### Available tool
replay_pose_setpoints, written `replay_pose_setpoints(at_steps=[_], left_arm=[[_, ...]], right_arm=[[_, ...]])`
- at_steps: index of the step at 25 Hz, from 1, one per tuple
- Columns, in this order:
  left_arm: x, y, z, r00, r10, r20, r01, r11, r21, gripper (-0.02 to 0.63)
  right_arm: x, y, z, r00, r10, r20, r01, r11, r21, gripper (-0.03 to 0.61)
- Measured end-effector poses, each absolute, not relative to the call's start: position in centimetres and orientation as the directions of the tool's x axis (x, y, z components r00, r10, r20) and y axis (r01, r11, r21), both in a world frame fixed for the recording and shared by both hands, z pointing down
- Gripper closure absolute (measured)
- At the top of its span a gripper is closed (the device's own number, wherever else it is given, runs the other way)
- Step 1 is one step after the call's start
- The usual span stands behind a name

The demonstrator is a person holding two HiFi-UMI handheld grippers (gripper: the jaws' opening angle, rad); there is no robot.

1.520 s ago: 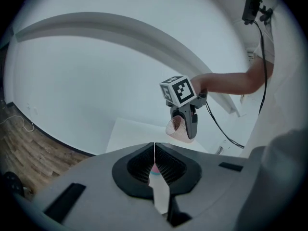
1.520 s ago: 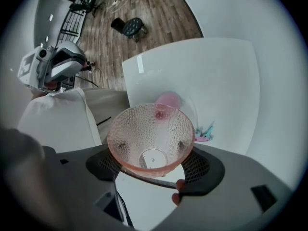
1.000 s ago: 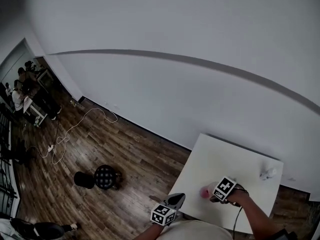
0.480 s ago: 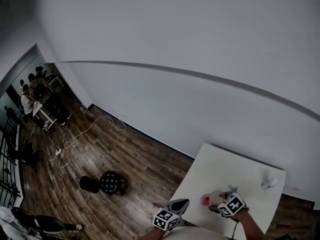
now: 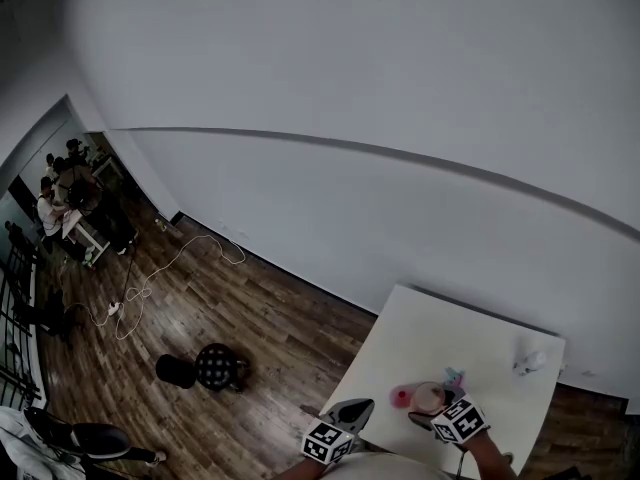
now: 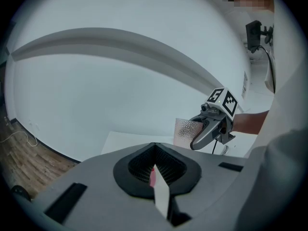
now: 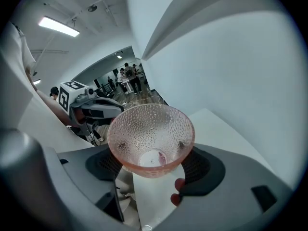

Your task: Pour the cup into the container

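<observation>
While the right gripper (image 7: 151, 163) clamps the pink cup (image 7: 151, 131) between its jaws, mouth tilted back, probably to keep contents in, the empty left gripper (image 6: 155, 168) sits shut beside it.

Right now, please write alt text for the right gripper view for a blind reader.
The right gripper holds a clear pink dimpled cup between its jaws, mouth toward the camera. Behind it are a white table and the left gripper.
</observation>
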State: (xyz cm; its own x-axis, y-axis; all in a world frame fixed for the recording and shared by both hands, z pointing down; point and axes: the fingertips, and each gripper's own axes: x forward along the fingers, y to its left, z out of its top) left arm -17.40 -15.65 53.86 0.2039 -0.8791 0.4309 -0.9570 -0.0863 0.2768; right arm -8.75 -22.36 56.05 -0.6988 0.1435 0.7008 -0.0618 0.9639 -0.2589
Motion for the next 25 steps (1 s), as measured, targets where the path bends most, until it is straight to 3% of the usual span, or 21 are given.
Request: replay_pose_setpoints(at_steps=[16,25], left_arm=[[-13.4,-15.8,53.0,0.239,-0.876,0.42,-0.957,-0.139,0.256,0.604],[-12.0,-15.5,53.6,0.199,-0.89,0.411,-0.96,-0.092,0.265,0.604]], right_arm=[[-4.3,-22.5,54.7,-0.784,0.051,0.618,-0.13,0.961,-0.245,0.216],[-1.0,-23.9,54.5,-0.806,-0.019,0.591,-0.176,0.962,-0.209,0.216]])
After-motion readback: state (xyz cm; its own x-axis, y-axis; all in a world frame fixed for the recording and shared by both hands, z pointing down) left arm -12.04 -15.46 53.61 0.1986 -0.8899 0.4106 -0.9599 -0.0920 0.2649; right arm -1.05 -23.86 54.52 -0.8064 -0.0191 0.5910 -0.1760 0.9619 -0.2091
